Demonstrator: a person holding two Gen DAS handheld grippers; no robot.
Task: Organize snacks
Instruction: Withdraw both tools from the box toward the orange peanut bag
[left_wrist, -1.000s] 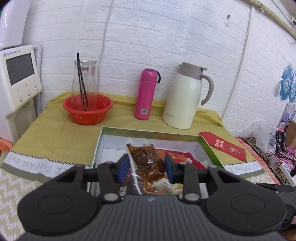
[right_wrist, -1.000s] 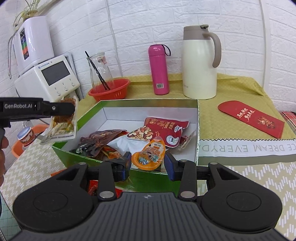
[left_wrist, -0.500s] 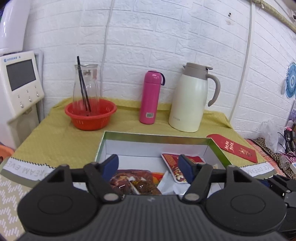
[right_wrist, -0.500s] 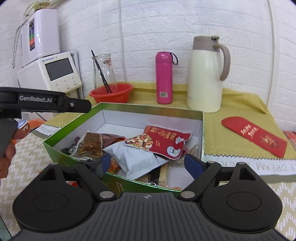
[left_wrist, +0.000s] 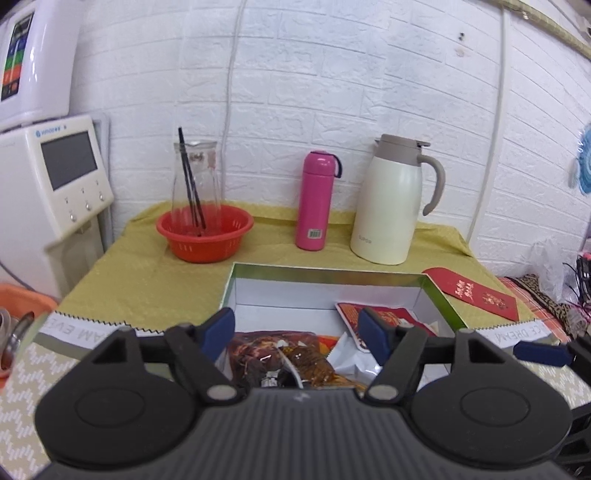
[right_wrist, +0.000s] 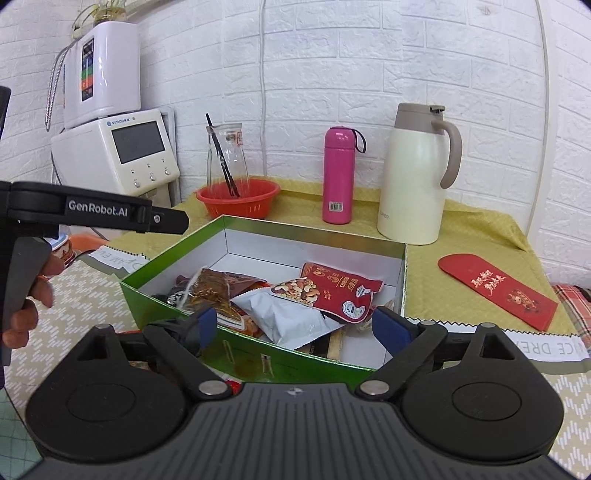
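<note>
A green box with a white inside (right_wrist: 159, 291) (left_wrist: 321, 271) holds several snack packets. A brown meat-snack packet (right_wrist: 212, 291) (left_wrist: 273, 354) lies at its left. A red nut packet (right_wrist: 328, 290) (left_wrist: 384, 317) and a silver packet (right_wrist: 291, 321) lie in the middle. My left gripper (left_wrist: 297, 330) is open and empty above the box's near edge. It shows from the side in the right wrist view (right_wrist: 99, 214). My right gripper (right_wrist: 293, 326) is open and empty over the box's front wall.
At the back stand an orange basket with a glass carafe (right_wrist: 238, 197), a pink bottle (right_wrist: 338, 175) and a cream thermos jug (right_wrist: 417, 173). A red envelope (right_wrist: 498, 291) lies right of the box. A white appliance (right_wrist: 114, 151) stands at the left.
Both grippers opened. The left one let the brown packet drop into the box; the right one let go of an orange packet. Both pulled back and up a little.
</note>
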